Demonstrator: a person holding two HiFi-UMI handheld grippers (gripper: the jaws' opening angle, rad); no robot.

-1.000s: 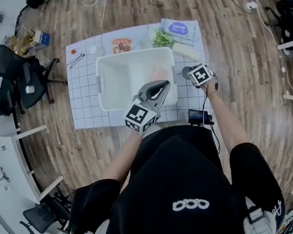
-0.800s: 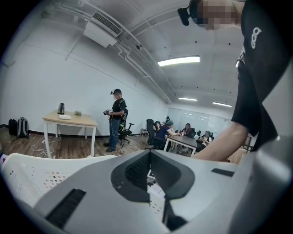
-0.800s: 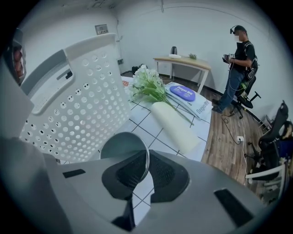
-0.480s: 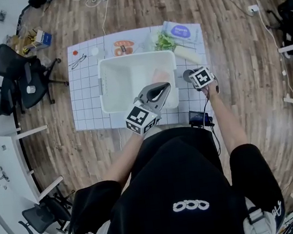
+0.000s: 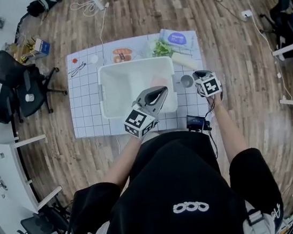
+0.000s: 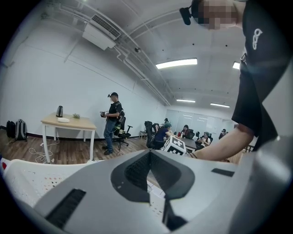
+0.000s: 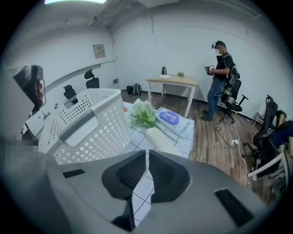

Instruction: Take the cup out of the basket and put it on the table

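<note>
Step in hand, as judged: placement done, retreat phase. Cup stands on tabletop, just R of basket and outside it. R tool is beside cup, jaws closed, nothing btwn. L tool is over basket's near rim, jaws closed, empty. Next: clear both tools w/o knocking cup.

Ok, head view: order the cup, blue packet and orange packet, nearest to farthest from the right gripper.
1. cup, just left of the right gripper.
2. blue packet, table's far right corner.
3. orange packet, far edge, behind the basket.
</note>
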